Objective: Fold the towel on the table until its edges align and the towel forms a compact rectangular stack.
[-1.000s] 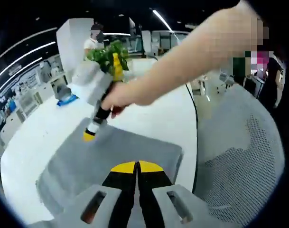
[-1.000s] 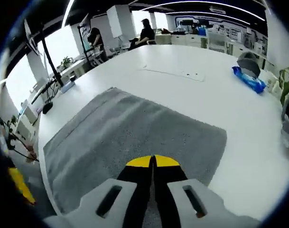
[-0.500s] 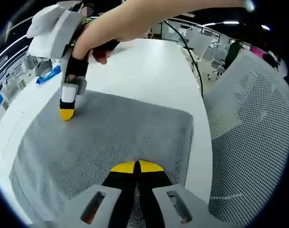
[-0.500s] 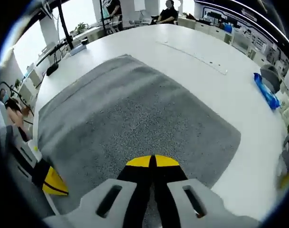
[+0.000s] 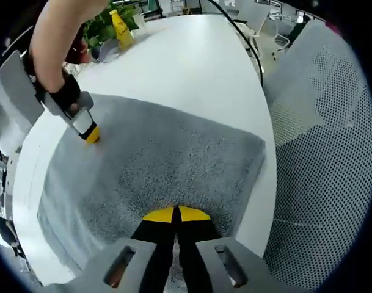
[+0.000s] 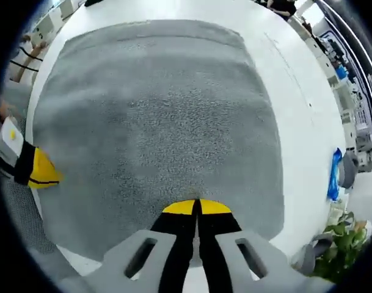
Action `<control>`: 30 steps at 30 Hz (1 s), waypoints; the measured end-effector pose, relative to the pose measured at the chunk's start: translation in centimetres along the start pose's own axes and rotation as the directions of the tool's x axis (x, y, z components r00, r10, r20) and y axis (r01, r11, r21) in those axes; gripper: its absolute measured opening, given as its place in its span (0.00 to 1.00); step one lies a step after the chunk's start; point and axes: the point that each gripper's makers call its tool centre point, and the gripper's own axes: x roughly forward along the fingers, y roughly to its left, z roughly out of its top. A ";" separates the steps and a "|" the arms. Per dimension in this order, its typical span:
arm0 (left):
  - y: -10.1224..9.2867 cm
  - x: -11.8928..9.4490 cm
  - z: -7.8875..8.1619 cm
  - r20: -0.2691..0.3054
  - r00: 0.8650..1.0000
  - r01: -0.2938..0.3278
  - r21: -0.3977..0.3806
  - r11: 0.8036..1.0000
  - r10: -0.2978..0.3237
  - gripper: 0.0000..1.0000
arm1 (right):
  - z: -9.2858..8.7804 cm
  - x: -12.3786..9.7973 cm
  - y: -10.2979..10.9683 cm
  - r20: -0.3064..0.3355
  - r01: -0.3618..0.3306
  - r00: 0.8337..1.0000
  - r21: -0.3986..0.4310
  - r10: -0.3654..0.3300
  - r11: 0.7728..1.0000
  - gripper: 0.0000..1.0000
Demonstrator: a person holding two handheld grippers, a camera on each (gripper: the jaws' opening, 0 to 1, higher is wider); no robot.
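Both grippers are being held over the grey towel (image 5: 167, 165), which is lying spread flat on the white table (image 5: 192, 67). Seen in the left gripper view, the left gripper (image 5: 175, 213) is being kept with its yellow-tipped jaws pressed together, nothing between them, just above the towel's near edge. Seen in the right gripper view, the right gripper (image 6: 196, 207) is likewise being held with its jaws closed on nothing, over the near part of the towel (image 6: 155, 128).

At the left of the left gripper view, the right gripper (image 5: 88, 131) is being gripped by a hand (image 5: 54, 73), its yellow tip down at the towel's far left part; whether it is touching the cloth cannot be told. At the left edge of the right gripper view, the left gripper's yellow tip (image 6: 42, 171) is being shown beside the towel's left edge.

A mesh chair back (image 5: 320, 159) is standing to the right of the table. Far across the table, a green plant (image 5: 103, 24) and a yellow bottle (image 5: 121, 29) are being seen together. A blue packet (image 6: 334, 175) is lying well apart from the towel.
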 end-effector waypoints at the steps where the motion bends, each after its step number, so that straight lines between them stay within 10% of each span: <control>1: 0.1 -0.1 -0.3 -0.010 1.000 -0.010 0.008 1.000 0.010 0.01 | 0.0 0.0 0.1 -0.009 -0.003 1.000 -0.008 0.003 1.000 0.00; 9: 0.8 -0.6 -2.0 -0.052 0.997 -0.054 0.049 0.997 0.057 0.01 | -0.3 0.0 0.5 -0.037 -0.079 0.997 -0.147 0.075 0.986 0.00; 25: 1.1 -1.1 -3.5 -0.005 0.999 -0.034 0.130 0.991 0.035 0.01 | -0.6 -0.4 1.4 0.009 -0.113 0.994 0.049 0.113 0.992 0.00; 30: 1.3 -1.2 -3.7 0.032 0.999 0.002 -0.010 1.000 -0.002 0.01 | -0.8 -0.5 2.0 -0.005 -0.118 0.993 0.078 0.118 0.990 0.00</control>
